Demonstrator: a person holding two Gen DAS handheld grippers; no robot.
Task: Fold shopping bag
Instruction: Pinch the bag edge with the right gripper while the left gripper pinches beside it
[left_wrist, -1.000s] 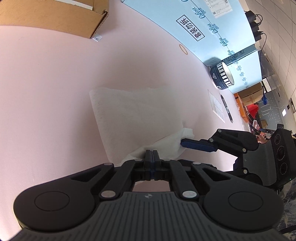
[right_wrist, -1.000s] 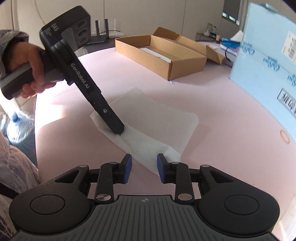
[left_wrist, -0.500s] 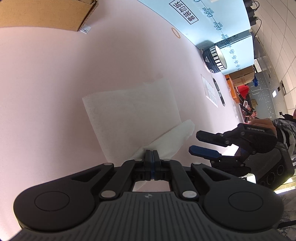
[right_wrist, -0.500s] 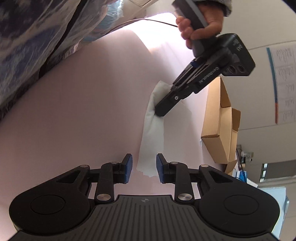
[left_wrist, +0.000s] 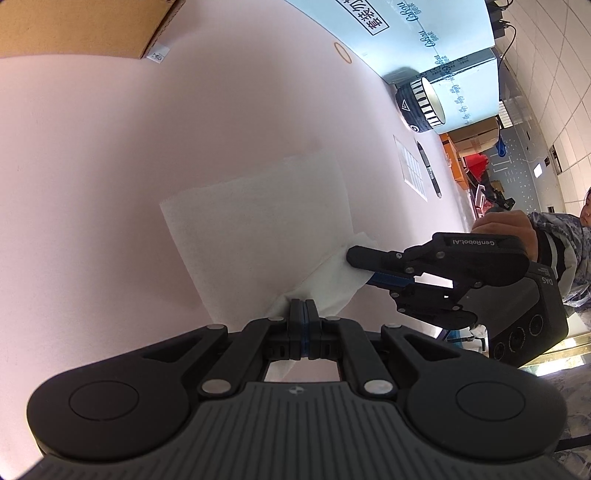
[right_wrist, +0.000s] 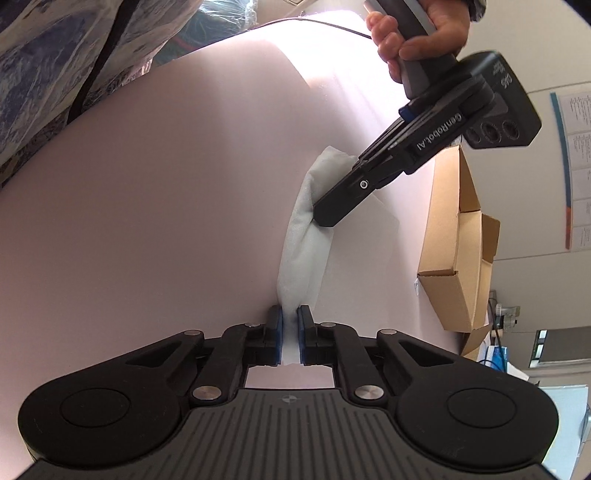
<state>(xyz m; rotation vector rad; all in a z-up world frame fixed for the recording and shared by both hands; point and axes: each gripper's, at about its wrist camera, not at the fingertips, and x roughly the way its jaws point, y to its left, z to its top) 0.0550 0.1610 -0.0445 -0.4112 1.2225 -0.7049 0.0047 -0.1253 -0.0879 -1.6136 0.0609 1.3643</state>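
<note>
Meanwhile, the left gripper (left_wrist: 303, 308) clenches the white shopping bag (left_wrist: 258, 225) at its six-o'clock corner, while the right gripper (right_wrist: 290, 319) straddles the three-o'clock corner, jaws narrowly parted.

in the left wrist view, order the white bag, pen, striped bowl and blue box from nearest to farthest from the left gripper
1. white bag, clamped in the left gripper
2. pen, ahead right
3. striped bowl, beyond the pen
4. blue box, behind the bowl at the table's far edge
</note>
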